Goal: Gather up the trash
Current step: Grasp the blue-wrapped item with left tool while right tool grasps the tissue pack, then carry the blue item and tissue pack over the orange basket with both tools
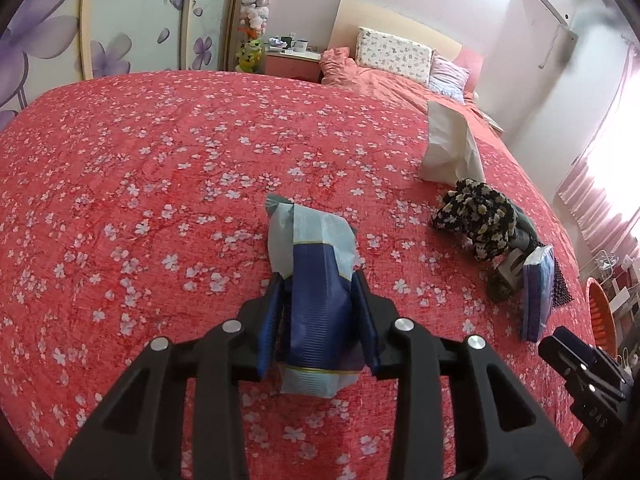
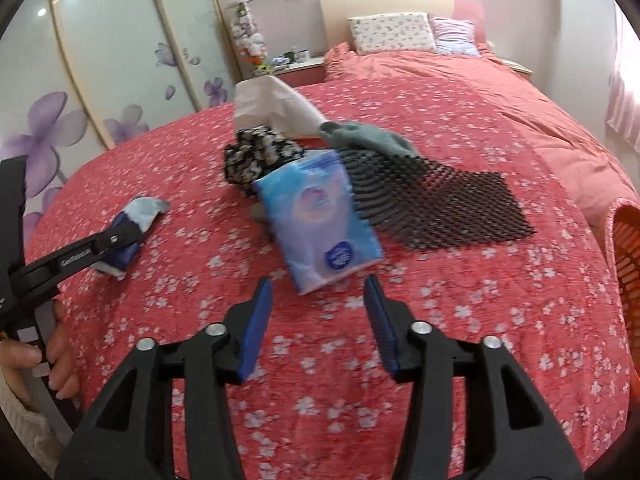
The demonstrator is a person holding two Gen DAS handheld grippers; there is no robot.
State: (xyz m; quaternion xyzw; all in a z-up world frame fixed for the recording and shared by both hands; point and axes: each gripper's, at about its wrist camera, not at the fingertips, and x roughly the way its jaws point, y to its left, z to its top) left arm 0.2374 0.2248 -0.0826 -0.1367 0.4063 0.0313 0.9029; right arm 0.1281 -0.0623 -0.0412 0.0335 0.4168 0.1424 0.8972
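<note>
1. Bedroom, red floral bedspread [image 1: 160, 184]; landmark is the tissue pack [image 2: 318, 216] mid-bed.
2. Left claw [image 1: 320, 312] is clamped on a blue wrapper [image 1: 316, 264], left of the pack.
3. Right claw [image 2: 318, 320] is apart, empty, just short of the pack.
4. Advice: centre the pack between the pads, then close. Orange basket [image 2: 624, 248] sits right of it.

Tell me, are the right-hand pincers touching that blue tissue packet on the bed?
Apart. The right wrist view shows the right gripper open, with bare bedspread between its blue fingertips and the tissue packet.
</note>
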